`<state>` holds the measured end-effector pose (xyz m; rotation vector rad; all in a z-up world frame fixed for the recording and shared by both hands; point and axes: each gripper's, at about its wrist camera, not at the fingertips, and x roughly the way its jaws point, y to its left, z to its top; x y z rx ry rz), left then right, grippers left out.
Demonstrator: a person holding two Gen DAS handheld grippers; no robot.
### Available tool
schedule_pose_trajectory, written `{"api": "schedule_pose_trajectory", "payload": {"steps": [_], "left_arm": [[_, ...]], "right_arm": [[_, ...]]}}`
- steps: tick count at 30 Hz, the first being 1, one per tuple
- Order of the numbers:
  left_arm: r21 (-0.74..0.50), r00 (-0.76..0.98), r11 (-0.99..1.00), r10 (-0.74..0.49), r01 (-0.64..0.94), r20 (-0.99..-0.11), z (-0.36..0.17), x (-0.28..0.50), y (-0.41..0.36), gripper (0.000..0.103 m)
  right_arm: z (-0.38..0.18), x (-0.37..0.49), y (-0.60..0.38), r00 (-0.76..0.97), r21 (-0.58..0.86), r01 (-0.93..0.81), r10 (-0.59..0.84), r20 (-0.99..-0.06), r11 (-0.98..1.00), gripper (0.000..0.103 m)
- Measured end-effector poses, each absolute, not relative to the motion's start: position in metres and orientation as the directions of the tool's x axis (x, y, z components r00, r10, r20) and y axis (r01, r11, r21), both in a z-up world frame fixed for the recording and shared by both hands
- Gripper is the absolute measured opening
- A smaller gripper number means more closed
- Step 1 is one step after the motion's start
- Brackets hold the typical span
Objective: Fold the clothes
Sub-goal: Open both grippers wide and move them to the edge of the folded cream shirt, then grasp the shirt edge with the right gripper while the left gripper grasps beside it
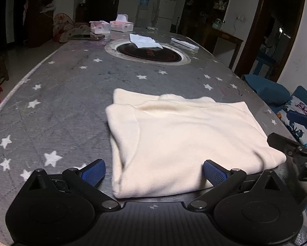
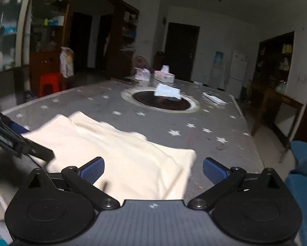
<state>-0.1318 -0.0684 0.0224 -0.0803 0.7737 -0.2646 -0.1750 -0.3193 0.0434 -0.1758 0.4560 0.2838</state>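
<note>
The left gripper (image 1: 154, 173) is hovering with its blue pads spread wide, holding nothing, straddling the near edge of the folded cream garment (image 1: 184, 143). The right gripper (image 2: 153, 172) is likewise gaping and empty, its pads flanking the garment's (image 2: 116, 155) near corner. The garment is lying flat on the grey star-patterned tablecloth (image 1: 71, 94), at the near end of the table. Beyond the garment, a round inset burner (image 1: 150, 54) is sitting with a white cloth (image 1: 144, 40) partly over it; tissue boxes (image 1: 120, 24) are standing farther past.
</note>
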Motion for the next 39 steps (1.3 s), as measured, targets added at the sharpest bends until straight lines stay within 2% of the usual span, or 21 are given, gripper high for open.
{"api": "schedule_pose_trajectory", "payload": {"steps": [3,13,18,23,24,26,29,34,37,39], "left_arm": [[-0.154,0.71,0.969,-0.245,0.192,-0.661,0.028,-0.134,-0.058,0.103],[-0.107,0.76,0.991,-0.132,0.082,-0.636,0.04,-0.131,-0.016,0.103],[-0.128,0.759,0.991,-0.106,0.031,-0.642,0.043,-0.125,0.001,0.103],[-0.167,0.752,0.986,-0.126,0.022,-0.647,0.046,-0.118,0.007,0.103],[-0.181,0.749,0.983,-0.137,0.023,-0.648,0.047,-0.116,0.007,0.103],[-0.212,0.745,0.977,-0.159,0.024,-0.648,0.048,-0.113,0.007,0.103],[-0.262,0.737,0.964,-0.203,0.037,-0.644,0.049,-0.11,0.005,0.103],[-0.343,0.716,0.938,-0.27,0.045,-0.644,0.047,-0.104,0.003,0.103],[-0.381,0.701,0.924,-0.297,0.039,-0.648,0.045,-0.101,0.002,0.103],[-0.424,0.684,0.905,-0.331,0.035,-0.65,0.042,-0.096,0.001,0.103]], "right_arm": [[0.05,-0.175,-0.31,0.845,-0.074,-0.362,0.293,-0.448,0.929,0.103],[0.046,-0.18,-0.228,0.71,-0.179,-0.632,0.47,-0.525,0.754,0.102],[0.038,-0.185,-0.187,0.65,-0.256,-0.724,0.507,-0.567,0.641,0.089],[0.026,-0.184,-0.162,0.631,-0.309,-0.753,0.504,-0.589,0.581,0.063],[0.025,-0.184,-0.158,0.631,-0.318,-0.755,0.503,-0.591,0.573,0.062],[0.021,-0.183,-0.151,0.635,-0.342,-0.756,0.496,-0.592,0.558,0.051],[0.016,-0.182,-0.144,0.64,-0.369,-0.753,0.48,-0.6,0.544,0.042],[0.014,-0.182,-0.144,0.644,-0.355,-0.748,0.482,-0.594,0.561,0.023],[0.023,-0.182,-0.151,0.642,-0.311,-0.744,0.506,-0.576,0.591,0.015],[0.029,-0.18,-0.157,0.639,-0.27,-0.741,0.522,-0.565,0.615,0.014]]}}
